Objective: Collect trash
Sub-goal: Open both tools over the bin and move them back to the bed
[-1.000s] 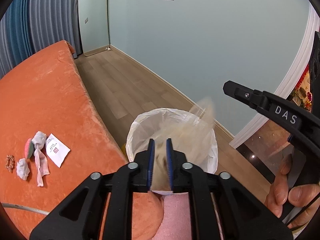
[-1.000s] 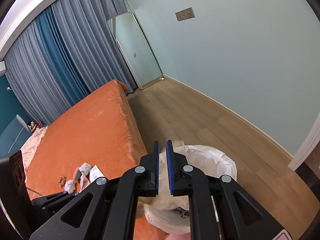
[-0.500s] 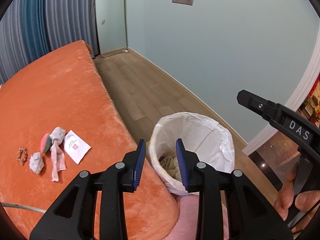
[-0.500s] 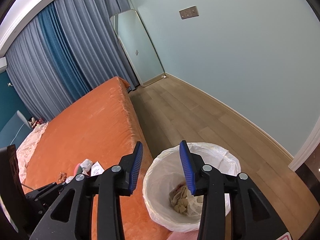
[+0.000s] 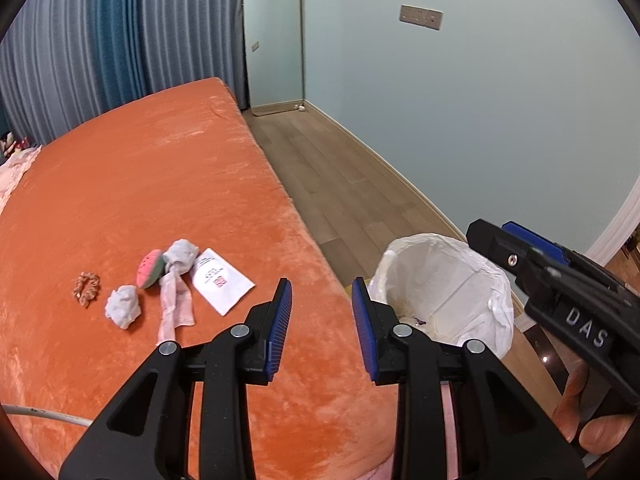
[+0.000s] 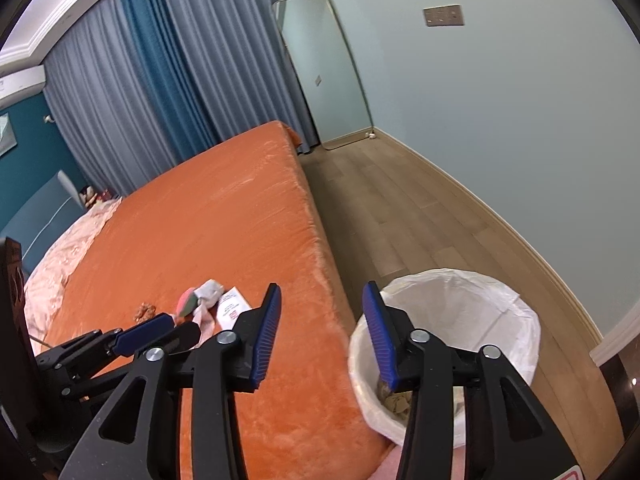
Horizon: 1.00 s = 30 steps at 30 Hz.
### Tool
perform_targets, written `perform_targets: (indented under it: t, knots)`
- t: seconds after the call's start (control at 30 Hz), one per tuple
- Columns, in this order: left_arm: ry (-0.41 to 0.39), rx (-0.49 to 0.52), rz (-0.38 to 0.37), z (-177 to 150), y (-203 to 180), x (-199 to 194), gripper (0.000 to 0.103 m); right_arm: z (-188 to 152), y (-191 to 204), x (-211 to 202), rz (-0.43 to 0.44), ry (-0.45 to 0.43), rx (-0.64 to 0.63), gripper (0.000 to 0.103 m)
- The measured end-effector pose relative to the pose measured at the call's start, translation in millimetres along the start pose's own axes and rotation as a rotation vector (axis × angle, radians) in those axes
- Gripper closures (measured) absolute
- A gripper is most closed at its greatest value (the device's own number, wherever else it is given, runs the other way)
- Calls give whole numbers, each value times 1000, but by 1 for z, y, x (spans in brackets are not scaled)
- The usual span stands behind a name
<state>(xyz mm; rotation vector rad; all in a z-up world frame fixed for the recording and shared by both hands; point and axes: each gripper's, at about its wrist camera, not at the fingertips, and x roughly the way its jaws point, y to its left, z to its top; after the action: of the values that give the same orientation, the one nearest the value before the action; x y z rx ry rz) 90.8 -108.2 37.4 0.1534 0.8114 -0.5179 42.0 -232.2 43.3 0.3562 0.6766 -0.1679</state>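
Left gripper (image 5: 322, 312): jaws wide, empty.
Right gripper (image 6: 320, 332): jaws wide, empty.
Bin (image 5: 486, 276): beside bed.
Advice: approach crumpled tissue (image 5: 123, 311) low, pinching its centre.

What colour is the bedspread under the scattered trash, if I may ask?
Orange, plush; the bedspread shows best in the left wrist view.

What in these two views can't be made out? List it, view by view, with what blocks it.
- Left wrist view: most of the trash bin's contents, hidden by its white liner and the left gripper.
- Left wrist view: the print on the white paper packet, too small to read.
- Right wrist view: the crumpled tissue, hidden behind the left gripper.
- Right wrist view: the bin's lower part, hidden behind the right gripper.
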Motion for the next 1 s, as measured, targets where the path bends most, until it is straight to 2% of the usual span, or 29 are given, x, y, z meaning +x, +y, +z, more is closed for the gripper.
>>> perform_targets:
  t: [0.9,0.93,1.0]
  knots:
    - [22,-268,147,-39,147,-17,73,-29,140,61,117,141,-230,54]
    - [26,-279,153,-41,153,-16,73,-31,145,65,121,148,-238,54]
    - [35,-313,172,-47,167,-15,64,-36,153,71,125,159,-253,54]
